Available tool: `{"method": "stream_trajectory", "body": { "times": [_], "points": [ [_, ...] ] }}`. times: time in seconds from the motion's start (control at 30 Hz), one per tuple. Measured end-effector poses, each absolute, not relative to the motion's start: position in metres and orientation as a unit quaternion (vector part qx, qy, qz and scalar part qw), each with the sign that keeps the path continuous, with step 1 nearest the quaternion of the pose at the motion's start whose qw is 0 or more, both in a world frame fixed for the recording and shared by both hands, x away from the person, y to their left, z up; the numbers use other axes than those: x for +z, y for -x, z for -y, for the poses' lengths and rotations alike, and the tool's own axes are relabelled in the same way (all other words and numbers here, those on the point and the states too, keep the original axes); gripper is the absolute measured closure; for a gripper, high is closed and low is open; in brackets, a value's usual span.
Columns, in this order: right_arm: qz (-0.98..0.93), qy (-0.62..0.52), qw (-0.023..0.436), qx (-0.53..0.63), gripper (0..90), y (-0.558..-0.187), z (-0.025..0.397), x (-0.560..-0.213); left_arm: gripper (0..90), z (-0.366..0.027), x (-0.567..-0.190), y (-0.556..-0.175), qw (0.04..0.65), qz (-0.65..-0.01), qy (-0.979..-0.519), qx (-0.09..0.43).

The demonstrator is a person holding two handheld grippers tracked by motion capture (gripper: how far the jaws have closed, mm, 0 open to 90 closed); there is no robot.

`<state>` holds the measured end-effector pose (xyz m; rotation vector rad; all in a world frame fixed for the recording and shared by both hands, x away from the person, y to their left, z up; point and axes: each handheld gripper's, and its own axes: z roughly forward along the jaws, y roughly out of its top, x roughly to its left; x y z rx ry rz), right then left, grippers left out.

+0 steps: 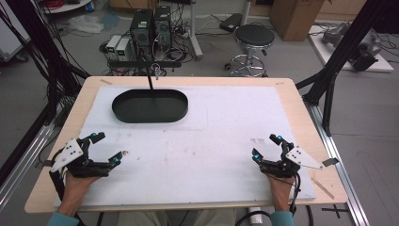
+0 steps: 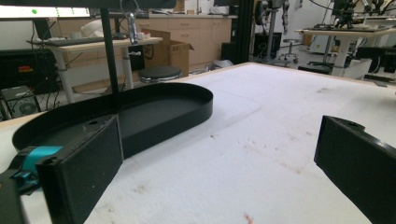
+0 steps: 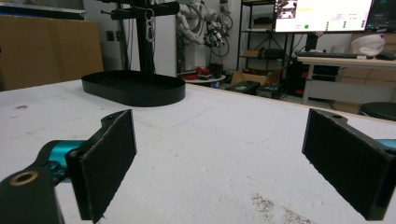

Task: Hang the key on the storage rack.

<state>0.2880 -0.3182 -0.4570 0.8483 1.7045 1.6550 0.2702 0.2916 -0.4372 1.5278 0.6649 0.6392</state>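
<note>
We hold the left gripper (image 1: 109, 148) low over the near left part of the counter (image 1: 291, 101), and its jaws stand wide apart with nothing between them. In the left gripper view those two black jaws rise from the bottom corners, with only the white mat (image 2: 261, 140) showing in the gap. Our left hand (image 1: 77, 181) grips the handle from the near edge, and the grey three-cornered plate (image 1: 67, 154) sits on top of the gripper.

Our right gripper (image 1: 266, 147) hovers over the near right part of the counter, also opened wide and holding nothing. In the right gripper view its padded jaws frame a bare stretch of mat with a small dark smudge (image 3: 275, 205) near the bottom. Our right hand (image 1: 278, 181) holds that gripper from below in the high view.

The black oval tray (image 1: 179, 110) lies on the far left part of the mat, well apart from both grippers and nearer to the left one. It looks empty in all three views. A thin black post (image 1: 151, 81) rises at its far side, and a metal carabiner (image 2: 130, 21) hangs from a bar near the post's top. The mat carries faint reddish stains (image 1: 188, 151) between our two grippers.
</note>
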Motion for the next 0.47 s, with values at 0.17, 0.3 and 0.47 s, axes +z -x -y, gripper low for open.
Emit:
{"method": "stream_trajectory", "body": {
  "times": [0.17, 0.3, 0.47],
  "points": [
    [-0.643, -0.321, 0.304, 0.626, 9.2, -0.288, 0.318, -0.457, 1.7, -0.29, -0.454, -0.266, 0.63, -0.294, -0.663, 0.278],
    [-0.643, -0.321, 0.303, 0.626, 9.2, -0.288, 0.318, -0.457, 1.7, -0.291, -0.456, -0.264, 0.634, -0.293, -0.654, 0.289],
    [-0.643, -0.319, 0.306, 0.625, 9.2, -0.288, 0.318, -0.457, 1.7, -0.291, -0.456, -0.263, 0.637, -0.297, -0.649, 0.292]
  ]
}}
